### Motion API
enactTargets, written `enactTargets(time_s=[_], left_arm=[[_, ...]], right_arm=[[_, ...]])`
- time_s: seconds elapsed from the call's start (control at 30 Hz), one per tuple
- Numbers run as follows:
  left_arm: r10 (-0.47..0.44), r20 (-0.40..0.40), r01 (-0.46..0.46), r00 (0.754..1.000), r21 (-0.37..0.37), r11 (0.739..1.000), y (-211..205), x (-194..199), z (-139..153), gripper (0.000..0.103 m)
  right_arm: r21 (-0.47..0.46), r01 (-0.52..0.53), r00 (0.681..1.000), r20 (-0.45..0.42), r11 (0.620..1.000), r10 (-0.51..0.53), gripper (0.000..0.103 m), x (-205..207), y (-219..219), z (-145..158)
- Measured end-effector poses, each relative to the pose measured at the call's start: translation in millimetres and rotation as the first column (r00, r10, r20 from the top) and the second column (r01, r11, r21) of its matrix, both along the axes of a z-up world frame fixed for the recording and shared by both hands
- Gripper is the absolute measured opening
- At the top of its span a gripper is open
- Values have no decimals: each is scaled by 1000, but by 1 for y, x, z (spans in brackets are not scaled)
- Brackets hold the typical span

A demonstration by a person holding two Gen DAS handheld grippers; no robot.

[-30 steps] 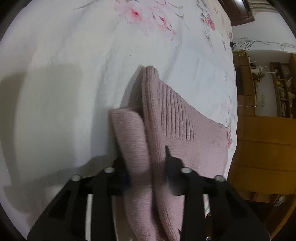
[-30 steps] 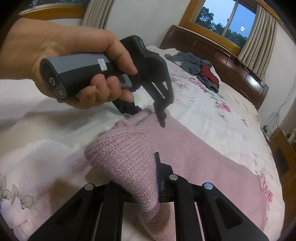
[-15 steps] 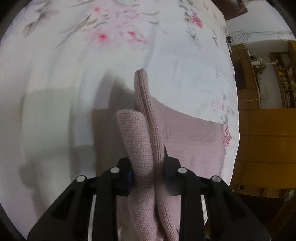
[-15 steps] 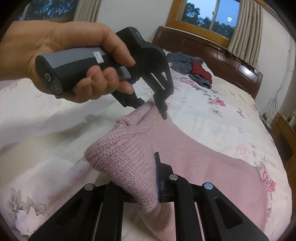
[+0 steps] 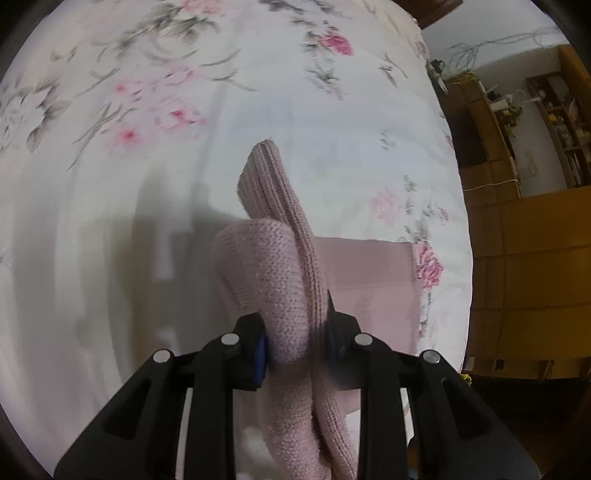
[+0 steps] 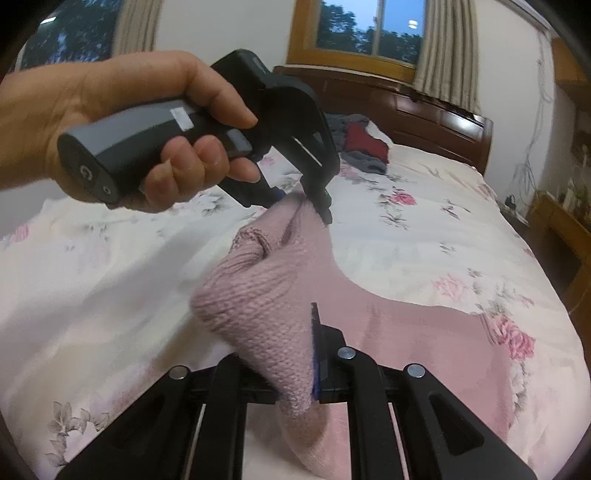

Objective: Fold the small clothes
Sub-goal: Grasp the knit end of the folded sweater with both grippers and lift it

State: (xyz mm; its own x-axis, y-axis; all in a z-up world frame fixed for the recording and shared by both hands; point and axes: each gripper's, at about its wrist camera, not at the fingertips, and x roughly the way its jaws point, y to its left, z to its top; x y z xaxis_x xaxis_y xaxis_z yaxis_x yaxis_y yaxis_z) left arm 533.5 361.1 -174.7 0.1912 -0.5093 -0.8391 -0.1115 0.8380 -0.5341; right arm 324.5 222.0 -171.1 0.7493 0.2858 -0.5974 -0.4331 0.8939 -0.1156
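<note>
Over the floral-printed white bedspread, left gripper and right gripper each clamp bunched folds of the dusty-pink knitted sweater, lifting that edge.

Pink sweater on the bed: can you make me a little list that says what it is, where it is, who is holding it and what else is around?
thing: pink knitted sweater
where: partly lifted, the rest lying flat on the flowery bedspread
left gripper: shut on a bunched fold of the sweater
right gripper: shut on another bunched part
hand: holds the left gripper's grey handle, seen from the right wrist view
also on the bed: a pile of grey and red clothes near the wooden headboard
behind: window with curtains
</note>
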Motion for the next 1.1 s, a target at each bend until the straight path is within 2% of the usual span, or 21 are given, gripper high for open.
enactTargets(time_s=[0.2, 0.47, 0.83, 1.1], left_arm=[[-41, 23, 40, 999, 53, 998, -46, 3, 23, 23], [-76, 27, 72, 997, 125, 990, -97, 7, 33, 23], [-136, 19, 130, 991, 195, 972, -165, 9, 28, 23], [-171, 5, 165, 985, 237, 958, -207, 8, 14, 23]], right_arm=[[43, 49, 999, -10, 998, -49, 11, -4, -32, 14], [120, 103, 994, -45, 987, -98, 11, -4, -76, 21], [172, 173, 982, -99, 970, -158, 11, -8, -128, 11], [205, 211, 973, -137, 956, -186, 11, -11, -161, 3]])
